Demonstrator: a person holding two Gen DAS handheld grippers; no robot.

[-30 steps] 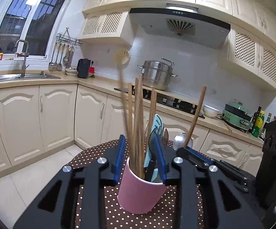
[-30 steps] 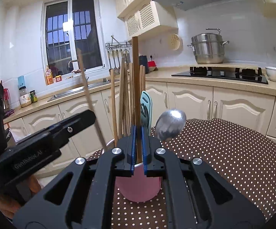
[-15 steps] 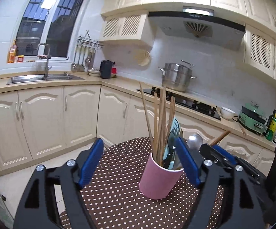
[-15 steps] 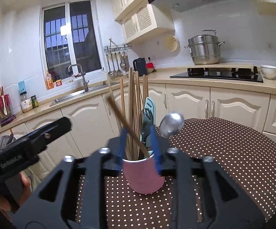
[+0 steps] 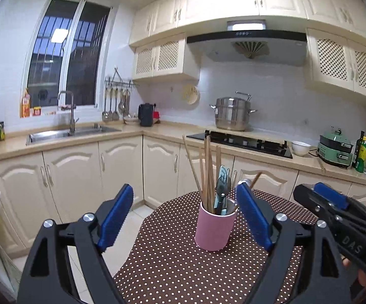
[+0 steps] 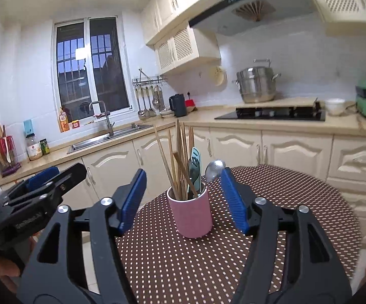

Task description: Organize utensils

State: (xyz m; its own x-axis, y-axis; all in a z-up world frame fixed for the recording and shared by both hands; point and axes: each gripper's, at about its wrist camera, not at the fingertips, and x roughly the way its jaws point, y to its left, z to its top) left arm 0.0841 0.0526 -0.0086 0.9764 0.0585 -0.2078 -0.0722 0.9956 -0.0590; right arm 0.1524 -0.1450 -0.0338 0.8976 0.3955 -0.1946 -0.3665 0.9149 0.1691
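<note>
A pink cup (image 5: 214, 228) stands upright on the round table with a brown dotted cloth (image 5: 172, 266). It holds several wooden chopsticks (image 5: 208, 174), a teal utensil (image 5: 223, 177) and a metal spoon (image 6: 214, 168). My left gripper (image 5: 185, 217) is open and empty, drawn back from the cup. My right gripper (image 6: 183, 197) is open and empty too, with the cup (image 6: 191, 215) seen between its blue pads but farther off. Each gripper shows at the edge of the other's view.
The table's edge (image 6: 345, 202) drops to a tiled floor (image 5: 86, 271). Cream kitchen cabinets (image 5: 76, 177), a sink (image 5: 63, 133), a hob with a steel pot (image 5: 232, 114) and a green cooker (image 5: 336, 149) line the walls behind.
My right gripper let go of a wooden chopstick, which now rests in the cup. My left gripper opened off the cup. Both pulled back and away from it.
</note>
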